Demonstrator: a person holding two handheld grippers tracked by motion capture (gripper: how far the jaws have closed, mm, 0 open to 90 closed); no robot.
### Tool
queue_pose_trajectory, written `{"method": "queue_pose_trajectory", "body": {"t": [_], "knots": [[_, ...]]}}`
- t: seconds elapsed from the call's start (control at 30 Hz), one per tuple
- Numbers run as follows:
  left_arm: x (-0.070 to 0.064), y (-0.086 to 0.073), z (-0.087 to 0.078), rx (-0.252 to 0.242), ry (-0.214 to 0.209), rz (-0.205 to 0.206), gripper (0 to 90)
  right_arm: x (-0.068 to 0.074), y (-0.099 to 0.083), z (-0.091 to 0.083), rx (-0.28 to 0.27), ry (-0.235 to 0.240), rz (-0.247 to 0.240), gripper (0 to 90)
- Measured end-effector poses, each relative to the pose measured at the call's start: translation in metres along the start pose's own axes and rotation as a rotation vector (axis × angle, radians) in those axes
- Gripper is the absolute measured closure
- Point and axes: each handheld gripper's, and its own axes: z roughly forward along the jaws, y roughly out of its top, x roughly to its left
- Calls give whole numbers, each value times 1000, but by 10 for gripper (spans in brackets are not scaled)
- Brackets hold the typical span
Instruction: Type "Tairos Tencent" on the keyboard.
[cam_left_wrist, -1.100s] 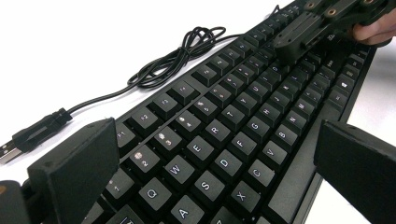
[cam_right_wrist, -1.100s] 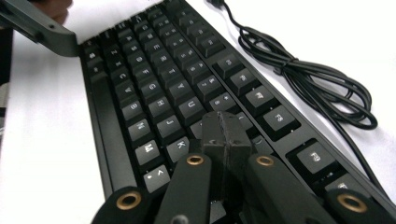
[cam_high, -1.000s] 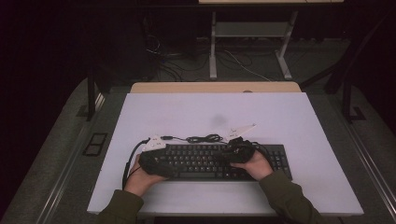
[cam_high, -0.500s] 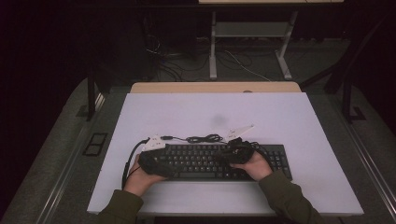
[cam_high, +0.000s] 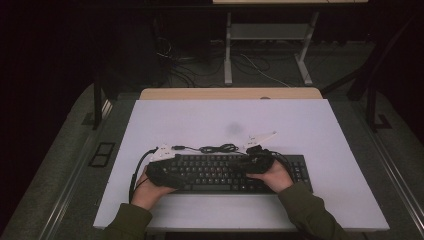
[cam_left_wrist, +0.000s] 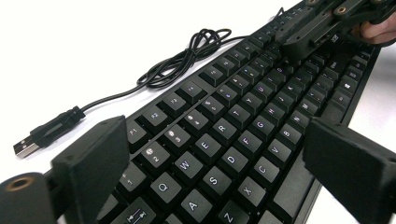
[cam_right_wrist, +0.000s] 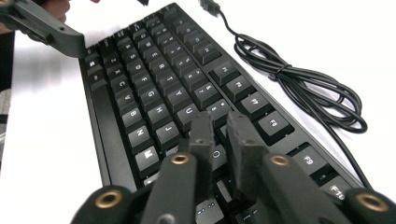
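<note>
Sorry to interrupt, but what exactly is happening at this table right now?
A person is working over a black keyboard on the white table with a gripper in each hand. The left gripper hovers with its jaws wide apart above the letter keys. The right gripper has its jaws nearly together, tips down among the keys near the I and O. The keyboard's cable lies loosely coiled behind it, unplugged.

A keyboard (cam_high: 227, 172) lies on the near half of the table (cam_high: 310, 125), with the left gripper (cam_high: 162, 172) over its left end, the right gripper (cam_high: 256, 162) over its right-middle keys, and its coiled cable (cam_high: 217, 148) with the plug (cam_left_wrist: 28, 144) just beyond its far edge.
</note>
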Motion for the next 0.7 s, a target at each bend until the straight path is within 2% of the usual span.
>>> {"method": "queue_pose_trajectory", "body": {"t": [0.27, 0.5, 0.7], "knots": [[2, 0, -4, -11, 1, 0, 190, -3, 1, -4, -27, 18, 14, 653], [4, -2, -7, -10, -16, 4, 340, -5, 2, -4, -40, 40, 16, 492], [5, -3, -7, 6, -29, 7, 465, -6, 1, -4, -56, 24, 17, 375]]}}
